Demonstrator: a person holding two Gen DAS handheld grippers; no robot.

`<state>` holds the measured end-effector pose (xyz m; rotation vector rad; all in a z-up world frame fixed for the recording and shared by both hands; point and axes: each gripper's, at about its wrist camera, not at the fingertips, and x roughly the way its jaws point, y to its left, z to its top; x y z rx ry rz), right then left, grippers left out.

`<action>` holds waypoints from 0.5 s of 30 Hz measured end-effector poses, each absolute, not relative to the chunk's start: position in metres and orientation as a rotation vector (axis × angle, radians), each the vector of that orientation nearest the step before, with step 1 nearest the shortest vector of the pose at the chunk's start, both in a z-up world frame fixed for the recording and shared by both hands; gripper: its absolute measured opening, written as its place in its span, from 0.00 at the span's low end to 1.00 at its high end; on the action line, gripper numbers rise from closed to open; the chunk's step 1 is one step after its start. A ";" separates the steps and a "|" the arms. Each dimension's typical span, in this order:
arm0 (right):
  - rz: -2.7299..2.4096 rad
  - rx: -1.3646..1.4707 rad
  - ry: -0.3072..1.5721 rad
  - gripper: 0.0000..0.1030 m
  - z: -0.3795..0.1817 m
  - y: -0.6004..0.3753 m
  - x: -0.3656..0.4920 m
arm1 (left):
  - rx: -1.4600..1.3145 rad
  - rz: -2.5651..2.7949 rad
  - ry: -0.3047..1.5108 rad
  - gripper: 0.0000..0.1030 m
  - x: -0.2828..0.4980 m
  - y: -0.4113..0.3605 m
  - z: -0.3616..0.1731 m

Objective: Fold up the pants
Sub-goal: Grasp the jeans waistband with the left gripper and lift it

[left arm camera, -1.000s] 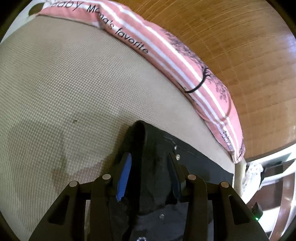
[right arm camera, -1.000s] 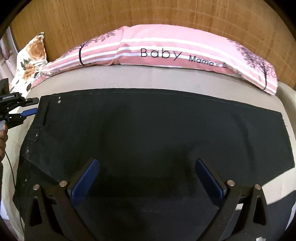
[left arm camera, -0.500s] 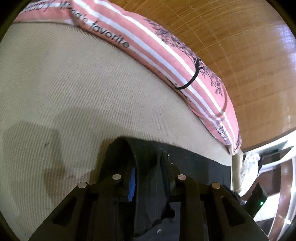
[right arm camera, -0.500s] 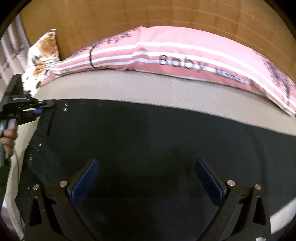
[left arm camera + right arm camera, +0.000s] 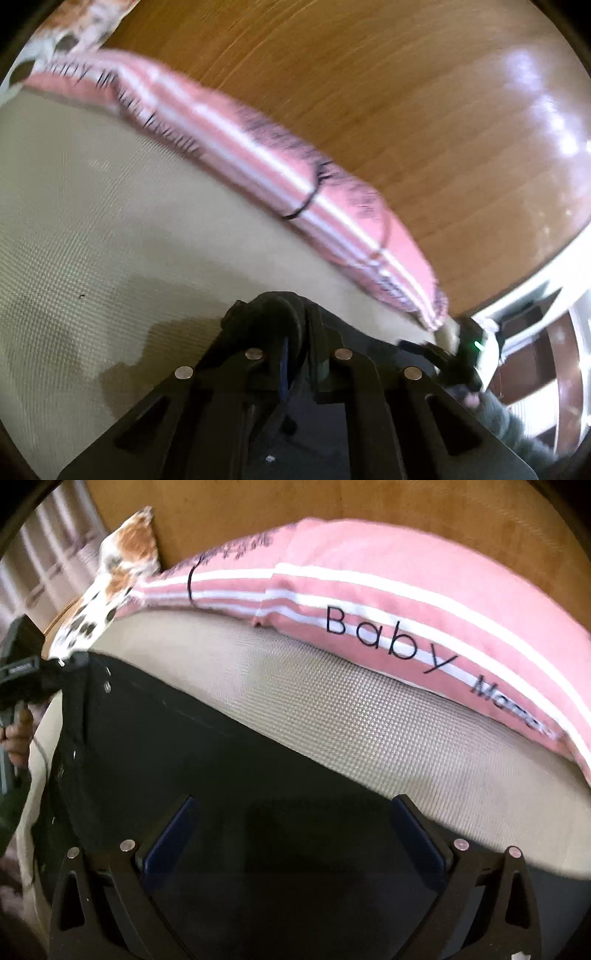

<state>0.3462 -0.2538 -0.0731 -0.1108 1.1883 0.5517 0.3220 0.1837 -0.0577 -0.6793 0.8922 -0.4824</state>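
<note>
Pants: black, one pair, laid flat on the beige textured mattress, spread across the area directly ahead of and beneath the right gripper; waistband end with metal rivets lies far to that gripper's left. Left gripper: clenched on a bunched fold of the waistband corner, dark fabric pinched between its fingers and humped up just ahead of them; seen from the right wrist view as a black tool at the left edge, touching the pants' corner. Right gripper: released, jaws wide apart, poised just over the dark cloth; whether its tips touch the fabric cannot be told. Surroundings: pink striped pillow lettered "Baby", lying along the far side of the mattress beyond the pants, apart from them; floral cushion to its left; wooden headboard behind. Step in hand, by judgement: securing the waistband to begin a fold. Next move likely calls for the right gripper to close on its own portion of cloth so both ends lift evenly, avoiding drag or a skewed crease.
</note>
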 end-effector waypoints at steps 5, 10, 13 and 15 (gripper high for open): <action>0.705 -0.088 1.266 0.92 -0.078 -0.277 0.378 | -0.681 -0.520 0.852 0.08 0.308 0.180 -0.039; 0.834 -0.051 1.294 0.90 -0.078 -0.290 0.398 | -0.696 -0.543 0.823 0.08 0.296 0.183 -0.029; 0.927 -0.074 1.336 0.84 -0.085 -0.287 0.401 | -0.711 -0.552 0.805 0.08 0.290 0.186 -0.023; 0.976 -0.102 1.359 0.76 -0.088 -0.282 0.399 | -0.705 -0.548 0.798 0.08 0.288 0.187 -0.021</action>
